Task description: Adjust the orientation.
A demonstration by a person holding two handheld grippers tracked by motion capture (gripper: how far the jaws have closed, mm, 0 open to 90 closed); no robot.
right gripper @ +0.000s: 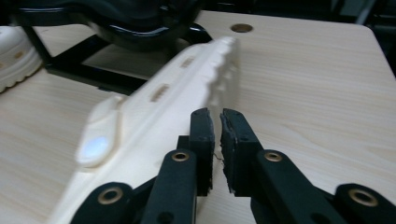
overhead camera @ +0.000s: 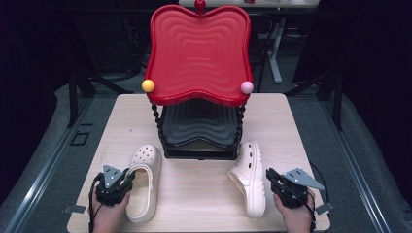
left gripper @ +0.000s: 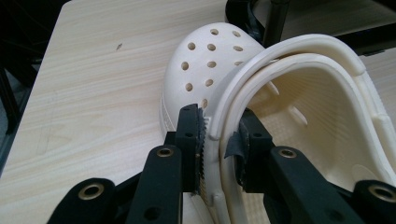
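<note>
At seven o'clock on the table (overhead camera: pixel 194 194), the left gripper (left gripper: pixel 219 140) pinches the left clog's (overhead camera: pixel 144 182) rim, while at five o'clock the right gripper (right gripper: pixel 215 140), jaws pressed nearly together and holding nothing, sits just beside the right clog (overhead camera: pixel 249 177).

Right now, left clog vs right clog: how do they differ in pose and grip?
The left clog lies sole-down, holed toe toward the rack; the right clog is tipped on its side. The left gripper has its jaws astride the left clog's side wall and strap; the right gripper is nearly shut beside the right clog, nothing between its jaws. Both are cream foam clogs on the wooden table.
</note>
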